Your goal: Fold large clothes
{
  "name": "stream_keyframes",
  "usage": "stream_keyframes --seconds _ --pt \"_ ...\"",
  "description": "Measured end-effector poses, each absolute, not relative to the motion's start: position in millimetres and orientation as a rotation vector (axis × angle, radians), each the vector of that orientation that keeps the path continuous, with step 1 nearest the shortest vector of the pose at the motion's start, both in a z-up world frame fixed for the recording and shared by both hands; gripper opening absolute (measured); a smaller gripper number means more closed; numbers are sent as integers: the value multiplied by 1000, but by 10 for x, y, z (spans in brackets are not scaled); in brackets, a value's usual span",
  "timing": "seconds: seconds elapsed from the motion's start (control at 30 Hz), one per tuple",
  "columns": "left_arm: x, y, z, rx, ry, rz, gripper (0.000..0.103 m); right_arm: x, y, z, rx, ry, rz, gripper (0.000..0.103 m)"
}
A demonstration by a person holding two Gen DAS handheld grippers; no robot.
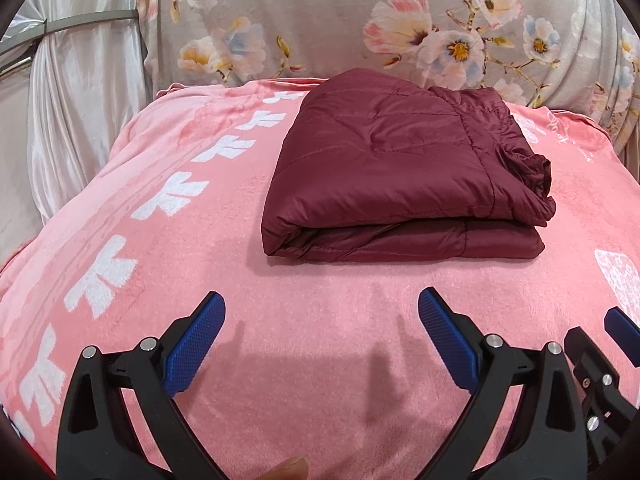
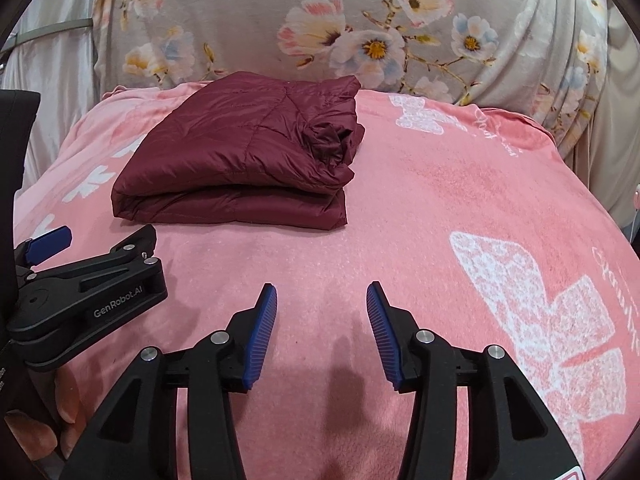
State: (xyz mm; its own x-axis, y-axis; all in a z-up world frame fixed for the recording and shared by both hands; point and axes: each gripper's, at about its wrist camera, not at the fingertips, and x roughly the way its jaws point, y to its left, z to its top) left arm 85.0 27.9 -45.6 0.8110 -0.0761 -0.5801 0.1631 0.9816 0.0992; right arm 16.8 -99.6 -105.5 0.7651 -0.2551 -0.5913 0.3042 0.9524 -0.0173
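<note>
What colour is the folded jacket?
Dark maroon; the folded jacket shows best in the left wrist view.

"GenRobot.AI" on left hand-held gripper [image 2: 100, 276]; blanket [image 2: 400, 220] script unreadable

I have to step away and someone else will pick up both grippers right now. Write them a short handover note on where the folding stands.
Left gripper: open, empty, hovering over the pink blanket, short of the garment.
Right gripper: open, empty, beside the left one, nothing between its fingers.
Maroon puffer jacket: lies folded into a compact stack on the blanket, near the floral cushion; its right edge looks a bit bunched.
Done: the folding itself, apparently.
Left: possibly tidy that bunched edge; no other garment is in view.
</note>
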Motion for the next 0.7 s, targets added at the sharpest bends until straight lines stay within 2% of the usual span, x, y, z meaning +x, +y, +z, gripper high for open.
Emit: stream_keyframes --seconds 0.7 --pt "781 231 -441 159 609 -136 95 183 -1088 -1096 109 651 -312 48"
